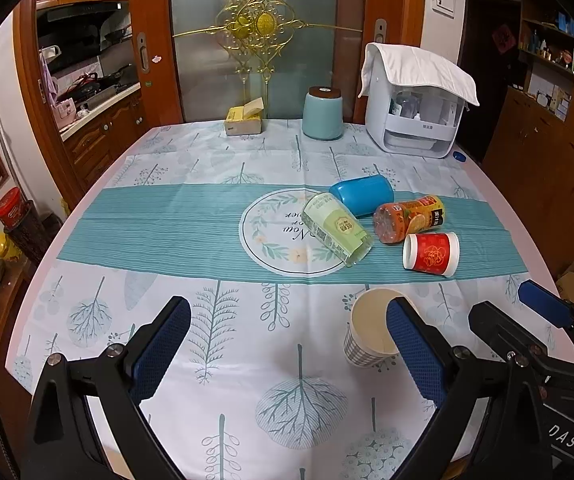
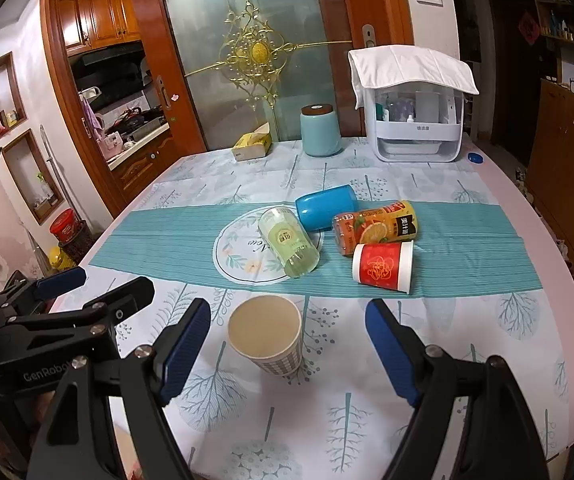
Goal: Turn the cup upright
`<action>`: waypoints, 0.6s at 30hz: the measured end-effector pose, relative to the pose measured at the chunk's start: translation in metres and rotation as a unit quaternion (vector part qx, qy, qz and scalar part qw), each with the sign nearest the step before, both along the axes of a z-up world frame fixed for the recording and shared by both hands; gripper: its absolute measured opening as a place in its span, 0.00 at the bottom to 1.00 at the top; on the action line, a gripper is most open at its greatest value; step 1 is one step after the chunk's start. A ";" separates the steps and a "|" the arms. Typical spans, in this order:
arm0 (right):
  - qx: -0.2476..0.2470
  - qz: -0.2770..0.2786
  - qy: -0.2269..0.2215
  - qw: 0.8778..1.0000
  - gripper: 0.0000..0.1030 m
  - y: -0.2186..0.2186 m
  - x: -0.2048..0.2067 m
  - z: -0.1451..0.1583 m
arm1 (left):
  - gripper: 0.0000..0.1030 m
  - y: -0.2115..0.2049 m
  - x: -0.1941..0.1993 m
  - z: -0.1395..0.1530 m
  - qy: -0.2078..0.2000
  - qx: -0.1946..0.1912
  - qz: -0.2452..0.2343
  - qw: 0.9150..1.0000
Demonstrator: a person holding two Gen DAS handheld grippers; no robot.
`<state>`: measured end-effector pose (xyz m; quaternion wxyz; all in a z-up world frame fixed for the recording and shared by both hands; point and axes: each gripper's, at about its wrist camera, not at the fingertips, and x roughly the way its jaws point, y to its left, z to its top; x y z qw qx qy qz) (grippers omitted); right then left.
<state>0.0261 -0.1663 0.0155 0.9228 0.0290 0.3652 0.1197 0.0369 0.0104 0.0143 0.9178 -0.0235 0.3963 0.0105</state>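
Here the paper cup [image 2: 265, 334] stood upright on the tabletop [image 2: 487, 344], between the spread fingers of the right gripper [image 2: 287, 354], touching neither. The left gripper [image 1: 287, 354] was also released, holding nothing, with bare cloth before it.
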 end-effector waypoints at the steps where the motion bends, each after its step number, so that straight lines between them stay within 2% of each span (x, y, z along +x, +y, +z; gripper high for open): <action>1: 0.000 0.000 0.000 1.000 0.78 0.000 0.000 0.000 | 0.95 0.000 0.000 0.000 0.000 0.000 0.000 1.000; 18: 0.000 0.000 0.002 1.000 0.78 0.000 -0.001 -0.001 | 0.95 0.000 0.001 0.001 0.003 0.002 0.001 1.000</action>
